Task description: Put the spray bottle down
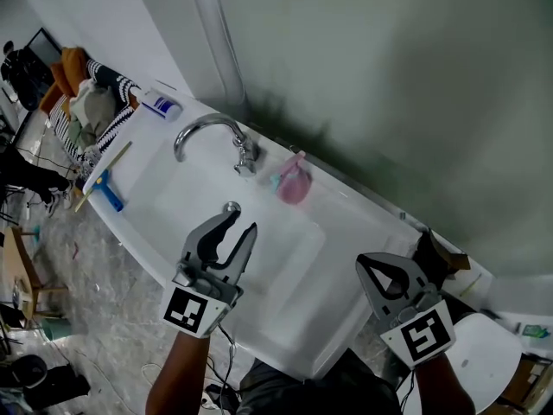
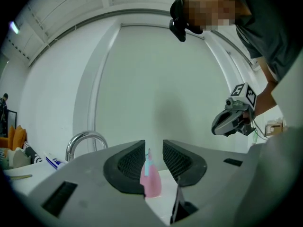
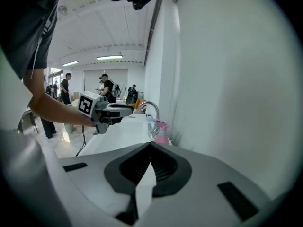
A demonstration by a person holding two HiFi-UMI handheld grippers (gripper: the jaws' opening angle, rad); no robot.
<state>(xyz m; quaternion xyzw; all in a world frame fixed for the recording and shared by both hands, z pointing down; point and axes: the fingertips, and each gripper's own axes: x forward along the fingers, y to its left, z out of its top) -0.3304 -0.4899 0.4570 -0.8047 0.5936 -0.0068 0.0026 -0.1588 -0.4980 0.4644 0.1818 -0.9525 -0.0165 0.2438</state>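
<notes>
The bottle [image 1: 294,181] stands on the back ledge of the sink [image 1: 152,247], just right of the tap [image 1: 210,128] and close against the wall. Neither of my grippers touches it. By my reading the putting-down is done, and what is left is only to draw clear.

My left gripper [image 1: 242,220] hangs over the basin with its jaws apart and nothing between them. In the left gripper view the bottle [image 2: 150,176] shows through the gap of the left gripper [image 2: 154,148], but it is well beyond the tips, not in them. My right gripper [image 1: 370,264] is off to the right of the sink, jaws together at the tips and holding nothing; the right gripper view shows the right gripper [image 3: 150,148] with its pads meeting.

The next move, I judge, calls for little: pull the left gripper straight back, away from the ledge, without swinging toward the tap or the bottle.

The bottle [image 3: 162,132] is upright, its long axis vertical, spray head on top. Which way the nozzle faces I cannot tell for sure.
</notes>
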